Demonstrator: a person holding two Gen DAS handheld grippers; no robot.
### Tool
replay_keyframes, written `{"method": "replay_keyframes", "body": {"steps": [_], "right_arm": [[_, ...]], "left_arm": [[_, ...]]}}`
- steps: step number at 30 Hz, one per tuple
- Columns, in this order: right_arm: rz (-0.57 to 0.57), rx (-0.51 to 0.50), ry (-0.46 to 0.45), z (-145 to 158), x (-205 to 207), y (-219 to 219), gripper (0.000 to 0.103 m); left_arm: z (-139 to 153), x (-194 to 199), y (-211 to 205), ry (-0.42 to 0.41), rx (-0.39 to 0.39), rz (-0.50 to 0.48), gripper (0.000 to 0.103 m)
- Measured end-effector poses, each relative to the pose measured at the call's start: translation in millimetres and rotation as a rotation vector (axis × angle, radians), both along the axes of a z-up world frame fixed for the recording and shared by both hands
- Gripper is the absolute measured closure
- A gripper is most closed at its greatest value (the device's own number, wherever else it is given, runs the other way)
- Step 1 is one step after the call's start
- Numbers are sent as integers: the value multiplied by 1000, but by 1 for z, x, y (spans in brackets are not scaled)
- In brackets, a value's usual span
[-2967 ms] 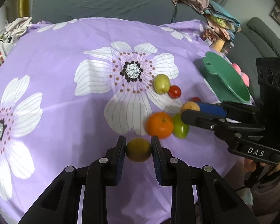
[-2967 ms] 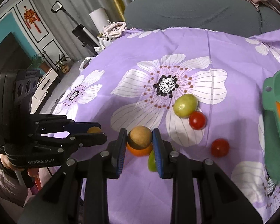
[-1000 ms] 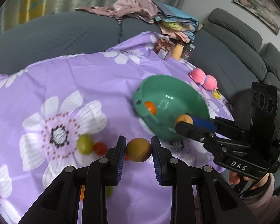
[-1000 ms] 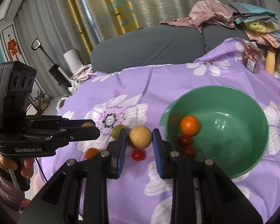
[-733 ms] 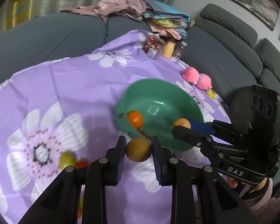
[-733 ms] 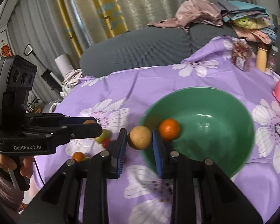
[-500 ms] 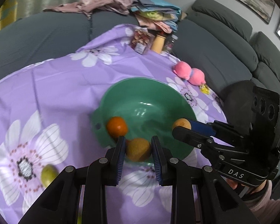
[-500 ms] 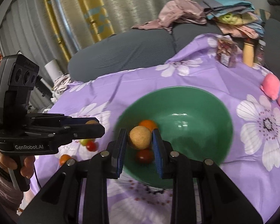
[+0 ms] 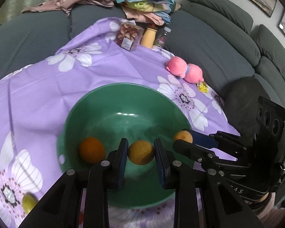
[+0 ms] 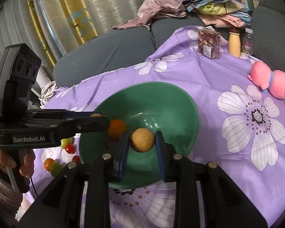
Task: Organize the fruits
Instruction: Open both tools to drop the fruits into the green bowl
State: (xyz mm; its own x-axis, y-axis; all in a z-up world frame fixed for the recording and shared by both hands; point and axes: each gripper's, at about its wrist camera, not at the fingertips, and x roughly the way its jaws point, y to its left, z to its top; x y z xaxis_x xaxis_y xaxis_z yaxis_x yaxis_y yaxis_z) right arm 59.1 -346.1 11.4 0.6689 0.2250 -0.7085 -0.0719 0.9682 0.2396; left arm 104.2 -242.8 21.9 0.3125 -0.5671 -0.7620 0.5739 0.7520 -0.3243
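Both hand-held grippers have swung from the fruit scattered on the purple flowered cloth (image 9: pixel 38 87) to over the round green plastic bowl (image 9: pixel 96 102). The left hand-held gripper (image 9: pixel 141 152) pinches one tan round fruit (image 9: pixel 141 152); the right hand-held gripper (image 10: pixel 142 140) pinches a second tan round fruit (image 10: pixel 142 140). One orange (image 9: pixel 92 150) lies inside the bowl, at its left. Left of the bowl, about five small fruits (image 10: pixel 70 147) stay on the cloth, partly hidden behind the left gripper's body and blurred.
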Motion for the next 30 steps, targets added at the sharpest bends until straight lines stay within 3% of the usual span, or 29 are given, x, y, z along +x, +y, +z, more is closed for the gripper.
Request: {"method": "replay_keyframes", "body": {"steps": [18, 30], "right_arm": [[-30, -53, 8, -8, 9, -20, 75], [-10, -58, 43, -15, 12, -5, 75]], "left_arm": [[-20, 15, -32, 20, 63, -40, 75], [-37, 8, -14, 42, 129, 8, 75]]}}
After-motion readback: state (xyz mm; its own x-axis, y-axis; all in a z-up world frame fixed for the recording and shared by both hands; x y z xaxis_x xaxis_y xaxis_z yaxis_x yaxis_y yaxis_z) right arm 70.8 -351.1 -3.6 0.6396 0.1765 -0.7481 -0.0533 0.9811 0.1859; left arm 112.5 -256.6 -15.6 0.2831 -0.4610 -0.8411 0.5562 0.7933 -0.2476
